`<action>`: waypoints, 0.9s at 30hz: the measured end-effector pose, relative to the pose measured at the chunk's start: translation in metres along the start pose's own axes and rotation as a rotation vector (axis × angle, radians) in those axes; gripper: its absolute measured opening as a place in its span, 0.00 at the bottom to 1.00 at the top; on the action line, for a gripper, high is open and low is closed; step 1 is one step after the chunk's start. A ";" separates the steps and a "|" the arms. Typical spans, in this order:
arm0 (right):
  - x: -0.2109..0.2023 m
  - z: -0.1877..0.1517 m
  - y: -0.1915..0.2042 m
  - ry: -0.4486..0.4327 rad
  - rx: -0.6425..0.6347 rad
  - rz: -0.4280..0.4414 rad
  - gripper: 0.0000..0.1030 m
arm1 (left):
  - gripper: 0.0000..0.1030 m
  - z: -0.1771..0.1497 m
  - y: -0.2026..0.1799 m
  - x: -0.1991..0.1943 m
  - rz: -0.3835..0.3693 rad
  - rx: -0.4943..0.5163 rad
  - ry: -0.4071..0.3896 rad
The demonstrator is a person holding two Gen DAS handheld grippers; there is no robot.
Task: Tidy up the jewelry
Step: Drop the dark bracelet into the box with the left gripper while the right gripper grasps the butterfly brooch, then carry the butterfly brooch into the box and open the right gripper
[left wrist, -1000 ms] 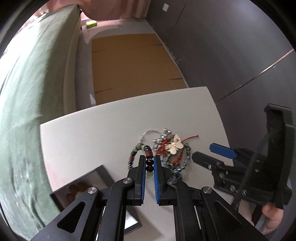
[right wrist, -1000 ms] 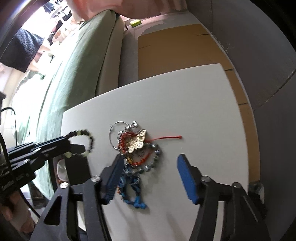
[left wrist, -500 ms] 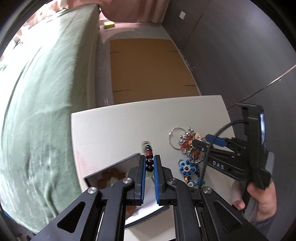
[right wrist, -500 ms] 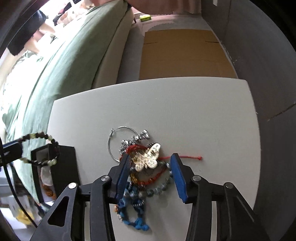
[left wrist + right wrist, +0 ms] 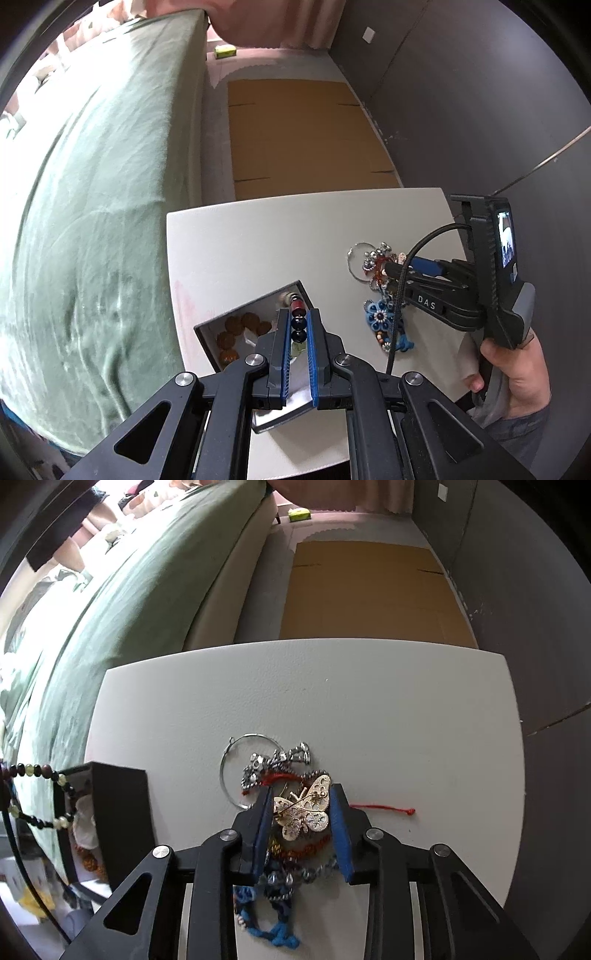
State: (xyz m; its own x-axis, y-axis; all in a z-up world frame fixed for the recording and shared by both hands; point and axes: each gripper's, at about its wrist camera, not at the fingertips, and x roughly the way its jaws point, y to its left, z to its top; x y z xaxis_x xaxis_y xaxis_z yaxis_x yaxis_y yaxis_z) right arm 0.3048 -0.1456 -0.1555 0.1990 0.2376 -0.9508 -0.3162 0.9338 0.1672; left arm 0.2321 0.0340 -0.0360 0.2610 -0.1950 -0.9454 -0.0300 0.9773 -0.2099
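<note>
The left gripper [image 5: 298, 325] is pinched nearly closed on a beaded bracelet [image 5: 297, 320], dark and red beads showing between its blue pads, and it hangs above the open black jewelry box [image 5: 236, 334], whose white interior holds some brown beads [image 5: 242, 326]. From the right wrist view the same bracelet [image 5: 35, 797] loops at about 9 o'clock over the box [image 5: 118, 812], which sits at the table's left edge. The right gripper [image 5: 301, 812] is partly open with its pads on either side of a gold butterfly brooch [image 5: 304, 810]; whether they press it cannot be told. The brooch lies on top of a tangled jewelry pile [image 5: 280, 834] on the white table [image 5: 369, 709]: a silver hoop [image 5: 236, 760] at 11 o'clock of the brooch, a red cord [image 5: 384, 808] trailing toward 3 o'clock, a blue woven piece [image 5: 273, 928] toward 6 o'clock. Beyond the table, cardboard [image 5: 369, 590] lies on the floor at 12 o'clock, with a green-covered bed [image 5: 110, 602] along the left.
</note>
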 end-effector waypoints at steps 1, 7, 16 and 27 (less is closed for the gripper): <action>-0.004 -0.003 0.000 -0.004 0.003 -0.001 0.31 | 0.08 -0.001 0.000 0.001 -0.002 0.001 -0.001; -0.032 -0.015 0.008 -0.042 0.004 0.015 0.31 | 0.08 -0.009 0.001 -0.003 -0.033 0.007 0.003; -0.069 -0.033 0.035 -0.092 -0.048 0.074 0.30 | 0.44 -0.021 0.012 0.015 0.074 -0.006 0.073; -0.077 -0.039 0.085 -0.093 -0.155 0.166 0.30 | 0.71 -0.028 0.048 -0.004 0.110 -0.044 0.018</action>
State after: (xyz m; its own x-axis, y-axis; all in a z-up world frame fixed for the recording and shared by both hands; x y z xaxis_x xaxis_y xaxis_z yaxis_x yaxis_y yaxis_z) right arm 0.2266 -0.0947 -0.0780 0.2145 0.4151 -0.8841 -0.4890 0.8292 0.2706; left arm 0.2025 0.0792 -0.0494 0.2369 -0.0881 -0.9675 -0.0998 0.9884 -0.1144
